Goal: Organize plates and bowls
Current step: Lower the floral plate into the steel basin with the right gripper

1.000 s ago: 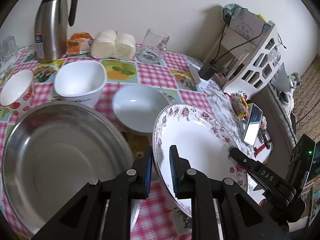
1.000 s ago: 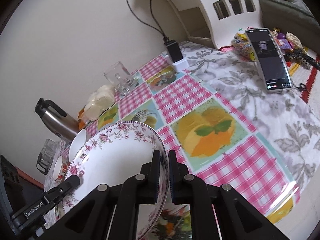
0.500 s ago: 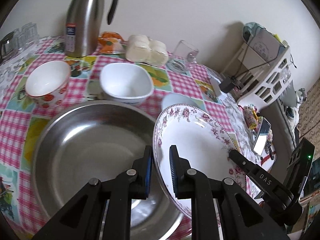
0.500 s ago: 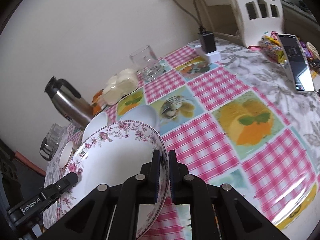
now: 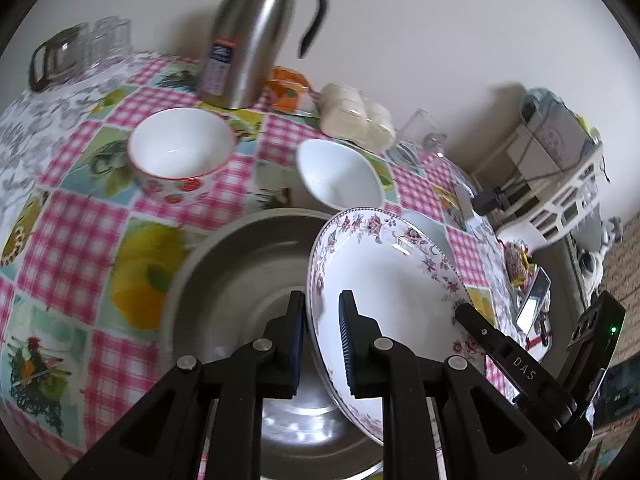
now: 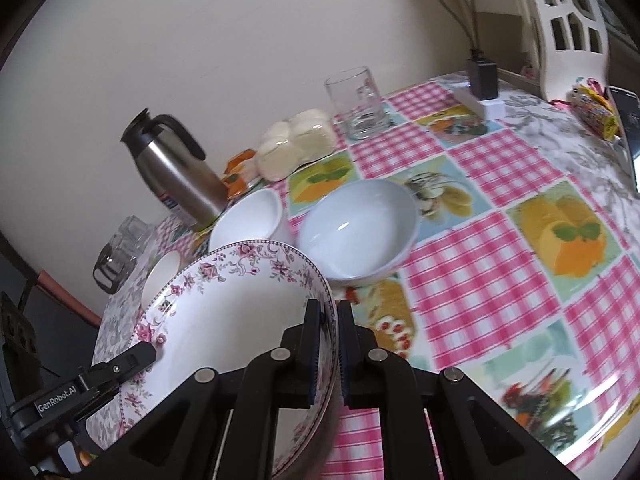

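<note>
Carrying step of the sorting task. The left gripper (image 5: 322, 340) and the right gripper (image 6: 329, 354) each pinch opposite rims of the floral plate (image 5: 384, 288), held tilted in the air above the steel basin (image 5: 240, 280), which lies at the plate's 9 o'clock in the left wrist view. Beyond the plate, at 12 o'clock, stand the square white bowl (image 5: 340, 178), the round white bowl (image 6: 358, 230) and, toward 10 o'clock, the strawberry bowl (image 5: 182, 152). The next move appears to call for levelling the plate over the basin and lowering both hands together before either jaw loosens. Compared with a second earlier, the plate has travelled across the checked tablecloth (image 6: 500, 288) toward the thermos (image 5: 256, 40) side; both grips are unchanged.
</note>
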`<action>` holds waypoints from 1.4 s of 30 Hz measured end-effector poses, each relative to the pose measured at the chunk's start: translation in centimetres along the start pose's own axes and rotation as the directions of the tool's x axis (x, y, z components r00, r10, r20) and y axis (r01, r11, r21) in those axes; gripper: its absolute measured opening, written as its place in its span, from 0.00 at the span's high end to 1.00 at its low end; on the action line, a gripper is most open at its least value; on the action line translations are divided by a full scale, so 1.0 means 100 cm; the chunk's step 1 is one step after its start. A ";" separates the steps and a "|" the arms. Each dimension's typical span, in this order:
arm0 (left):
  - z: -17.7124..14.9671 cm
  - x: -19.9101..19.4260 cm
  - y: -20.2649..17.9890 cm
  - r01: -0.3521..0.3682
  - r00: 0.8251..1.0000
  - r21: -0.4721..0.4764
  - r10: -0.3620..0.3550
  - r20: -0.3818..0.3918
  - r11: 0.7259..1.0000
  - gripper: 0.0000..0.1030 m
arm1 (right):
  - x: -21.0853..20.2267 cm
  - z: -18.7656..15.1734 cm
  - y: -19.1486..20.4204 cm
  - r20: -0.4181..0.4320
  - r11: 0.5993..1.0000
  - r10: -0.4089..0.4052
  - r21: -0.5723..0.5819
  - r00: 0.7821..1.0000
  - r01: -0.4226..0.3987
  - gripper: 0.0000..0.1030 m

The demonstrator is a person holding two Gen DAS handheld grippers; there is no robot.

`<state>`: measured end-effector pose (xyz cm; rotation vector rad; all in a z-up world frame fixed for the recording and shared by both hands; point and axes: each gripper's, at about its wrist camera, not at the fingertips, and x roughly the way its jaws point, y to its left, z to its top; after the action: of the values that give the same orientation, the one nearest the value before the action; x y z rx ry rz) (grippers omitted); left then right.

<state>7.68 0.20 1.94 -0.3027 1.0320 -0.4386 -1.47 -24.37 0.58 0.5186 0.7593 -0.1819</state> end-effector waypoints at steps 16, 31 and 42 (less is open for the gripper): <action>-0.004 0.012 0.056 -0.071 0.996 -0.144 0.062 -0.066 0.987 0.83 | 0.031 -0.017 0.041 -0.068 0.998 0.015 -0.053 0.998 -0.018 0.91; -0.013 0.036 0.057 -0.117 0.982 -0.147 0.092 -0.162 0.982 0.83 | 0.052 -0.024 0.028 -0.134 0.998 -0.038 -0.062 0.990 0.030 0.90; -0.016 0.045 0.051 -0.136 0.975 -0.116 0.111 -0.194 0.984 0.83 | 0.056 -0.025 0.026 -0.147 0.996 -0.060 -0.067 0.987 0.050 0.87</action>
<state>9.33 2.41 -4.46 -0.3148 1.2583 -0.2917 1.87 -20.73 -3.81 0.4546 0.9227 -0.1713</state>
